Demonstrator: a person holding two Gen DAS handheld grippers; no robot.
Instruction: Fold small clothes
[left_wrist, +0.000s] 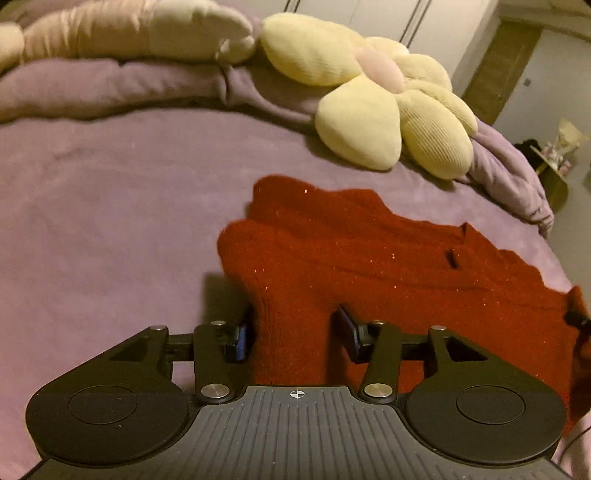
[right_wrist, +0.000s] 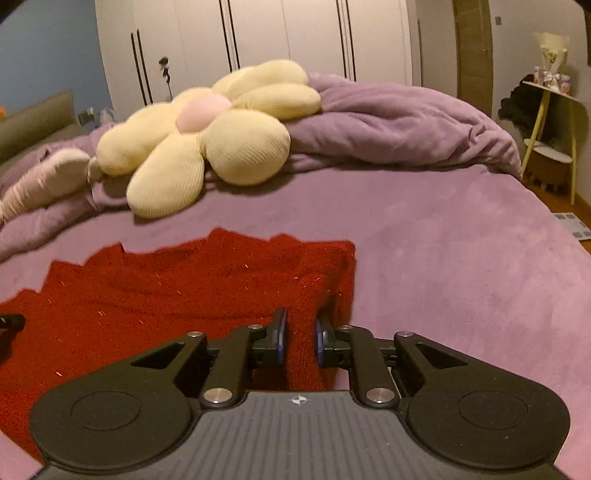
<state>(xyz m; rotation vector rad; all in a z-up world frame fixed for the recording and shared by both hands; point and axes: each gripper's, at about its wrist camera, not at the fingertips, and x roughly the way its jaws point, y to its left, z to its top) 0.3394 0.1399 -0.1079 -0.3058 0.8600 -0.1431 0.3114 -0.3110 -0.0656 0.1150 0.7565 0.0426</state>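
A dark red knitted garment (left_wrist: 369, 258) lies on the purple bedspread (left_wrist: 110, 221), partly folded over itself. My left gripper (left_wrist: 295, 332) stands at its left near edge, its jaws apart with a band of red knit between them, not pinched. In the right wrist view the garment (right_wrist: 166, 295) spreads to the left. My right gripper (right_wrist: 299, 339) is shut on a raised fold of the garment's right near corner. The other gripper's tip shows at the left edge (right_wrist: 11, 321).
A cream flower-shaped cushion (left_wrist: 369, 103) (right_wrist: 207, 136) lies at the back of the bed on a bunched purple duvet (right_wrist: 406, 122). A pale pillow (left_wrist: 129, 33) lies far left. White wardrobe doors (right_wrist: 258, 37) stand behind. A small side table (right_wrist: 550, 129) stands right of the bed.
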